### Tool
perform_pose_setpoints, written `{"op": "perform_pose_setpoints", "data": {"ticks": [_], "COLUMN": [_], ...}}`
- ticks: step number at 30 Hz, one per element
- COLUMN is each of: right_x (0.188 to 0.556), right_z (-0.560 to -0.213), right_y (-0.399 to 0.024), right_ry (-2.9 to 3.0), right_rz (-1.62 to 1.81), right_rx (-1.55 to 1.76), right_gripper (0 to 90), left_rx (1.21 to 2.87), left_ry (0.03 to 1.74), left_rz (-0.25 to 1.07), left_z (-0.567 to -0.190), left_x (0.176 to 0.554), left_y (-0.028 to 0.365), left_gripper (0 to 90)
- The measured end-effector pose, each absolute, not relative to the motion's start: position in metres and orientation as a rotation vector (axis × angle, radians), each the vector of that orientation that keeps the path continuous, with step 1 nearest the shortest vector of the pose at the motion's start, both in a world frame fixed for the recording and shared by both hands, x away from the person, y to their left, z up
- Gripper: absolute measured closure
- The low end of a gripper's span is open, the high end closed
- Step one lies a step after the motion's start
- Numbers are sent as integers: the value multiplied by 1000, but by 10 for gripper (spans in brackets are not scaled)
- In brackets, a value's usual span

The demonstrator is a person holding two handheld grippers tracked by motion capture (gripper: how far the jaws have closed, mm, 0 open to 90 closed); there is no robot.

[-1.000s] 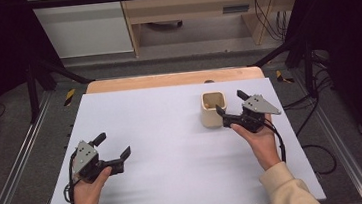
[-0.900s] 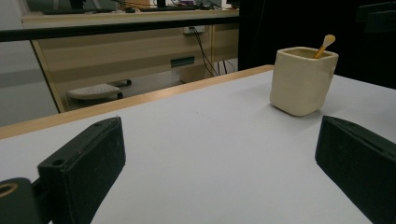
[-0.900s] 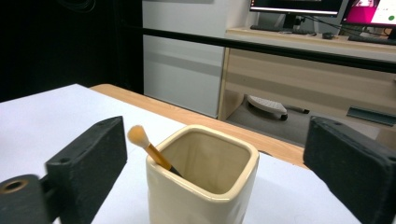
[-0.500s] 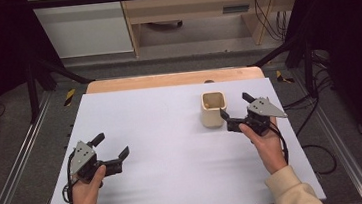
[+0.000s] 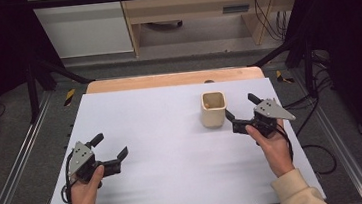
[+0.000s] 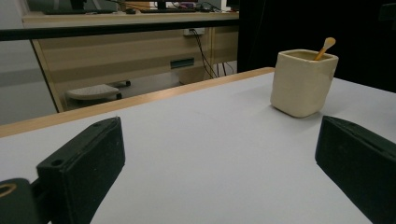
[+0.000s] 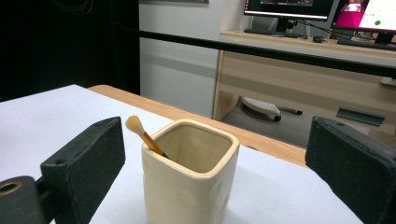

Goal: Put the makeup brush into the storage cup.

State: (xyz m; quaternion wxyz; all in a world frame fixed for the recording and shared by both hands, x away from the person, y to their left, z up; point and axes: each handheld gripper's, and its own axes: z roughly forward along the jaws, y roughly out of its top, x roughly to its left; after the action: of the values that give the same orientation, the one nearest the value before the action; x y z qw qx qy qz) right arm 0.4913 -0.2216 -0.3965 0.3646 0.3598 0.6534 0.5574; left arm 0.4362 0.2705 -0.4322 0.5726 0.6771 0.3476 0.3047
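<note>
White surface [image 5: 172,133]: cup [image 5: 213,109] with stick [image 7: 144,135] near right edge; right claw [image 5: 242,111] beside it, left claw [image 5: 110,148] near left edge, both apart.

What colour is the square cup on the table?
The cup is plain cream, with no pattern; the right gripper view shows it best.

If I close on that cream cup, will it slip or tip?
The cream cup looks like glazed ceramic, so probably stiff, fairly heavy and somewhat slick. Its flat sides should suit the right claw, open around it. The leaning stick may shift if jolted.
</note>
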Motion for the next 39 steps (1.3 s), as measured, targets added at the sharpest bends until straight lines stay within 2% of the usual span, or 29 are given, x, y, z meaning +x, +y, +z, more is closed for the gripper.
{"op": "perform_pose_setpoints", "data": {"ticks": [39], "right_x": [458], "right_z": [-416], "right_y": [-261], "right_ry": [1667], "right_rz": [1408], "right_rx": [965], "right_gripper": [42], "left_rx": [1572], "left_ry": [793], "left_rz": [699], "left_z": [-432], "left_x": [434], "left_y": [275], "left_gripper": [7]}}
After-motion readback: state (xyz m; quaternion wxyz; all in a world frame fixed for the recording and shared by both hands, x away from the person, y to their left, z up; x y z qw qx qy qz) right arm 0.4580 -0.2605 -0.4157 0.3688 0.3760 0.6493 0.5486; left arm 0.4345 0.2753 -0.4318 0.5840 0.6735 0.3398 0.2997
